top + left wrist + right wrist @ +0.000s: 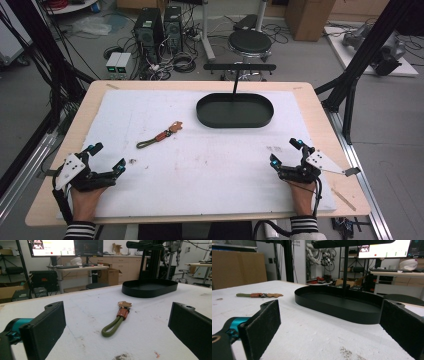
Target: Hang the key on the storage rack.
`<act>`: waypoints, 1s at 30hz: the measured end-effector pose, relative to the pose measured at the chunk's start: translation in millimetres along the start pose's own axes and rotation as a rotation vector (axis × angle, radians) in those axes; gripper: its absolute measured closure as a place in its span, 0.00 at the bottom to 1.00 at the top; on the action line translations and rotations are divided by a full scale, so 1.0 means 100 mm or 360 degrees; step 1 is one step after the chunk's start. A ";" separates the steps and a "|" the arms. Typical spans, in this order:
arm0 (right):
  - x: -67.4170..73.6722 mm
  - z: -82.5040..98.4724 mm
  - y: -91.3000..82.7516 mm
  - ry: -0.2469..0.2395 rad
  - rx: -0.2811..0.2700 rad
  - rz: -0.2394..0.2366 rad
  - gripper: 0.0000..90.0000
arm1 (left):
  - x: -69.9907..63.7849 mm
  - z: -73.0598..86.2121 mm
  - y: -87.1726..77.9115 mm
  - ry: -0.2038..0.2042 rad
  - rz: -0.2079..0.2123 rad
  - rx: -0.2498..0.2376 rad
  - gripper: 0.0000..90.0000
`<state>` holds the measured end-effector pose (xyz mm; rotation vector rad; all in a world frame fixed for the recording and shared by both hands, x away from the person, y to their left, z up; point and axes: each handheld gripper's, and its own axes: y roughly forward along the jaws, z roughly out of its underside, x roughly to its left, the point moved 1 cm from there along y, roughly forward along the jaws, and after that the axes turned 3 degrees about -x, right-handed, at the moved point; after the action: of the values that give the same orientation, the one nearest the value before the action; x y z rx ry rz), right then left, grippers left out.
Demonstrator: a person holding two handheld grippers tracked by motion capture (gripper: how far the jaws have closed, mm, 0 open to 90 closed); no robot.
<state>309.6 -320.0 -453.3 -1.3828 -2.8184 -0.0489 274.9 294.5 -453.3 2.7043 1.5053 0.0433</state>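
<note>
1. While nothing has been picked up yet, the small strap keychain [160, 135] lies flat on the white mat [150, 115], left of centre and well clear of everything, its olive loop towards the near left and its tan tag towards the far right.
2. That loop end faces the left gripper [106, 156], which rests at the near left corner with jaws spread wide and empty; to my eye it is lined up for an easy reach onto the loop.
3. Far right of the strap sits the black oval tray [235, 111], empty, a thin post rising from it; I'd judge it the likely drop-off.
4. The right gripper [286, 152] waits at the near right, released and holding nothing, facing the tray.
5. Both hands rest on the tabletop [320, 120] at its near edge.
</note>
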 end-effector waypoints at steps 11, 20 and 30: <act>0.02 0.00 0.00 -0.0015 0.0006 0.0004 0.03 | 0.01 0.00 0.01 -0.0019 -0.0008 0.0007 0.02; 0.02 0.00 0.00 -0.0016 0.0003 0.0005 0.03 | 0.02 -0.01 0.01 -0.0018 -0.0009 0.0018 0.02; 0.02 0.00 0.00 -0.0021 0.0004 0.0005 0.03 | 0.15 -0.31 0.10 0.0023 0.0135 0.0093 0.02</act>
<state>308.9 -318.6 -453.2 -1.3923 -2.8258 -0.0367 290.4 302.9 -422.2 2.8185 1.4167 0.0219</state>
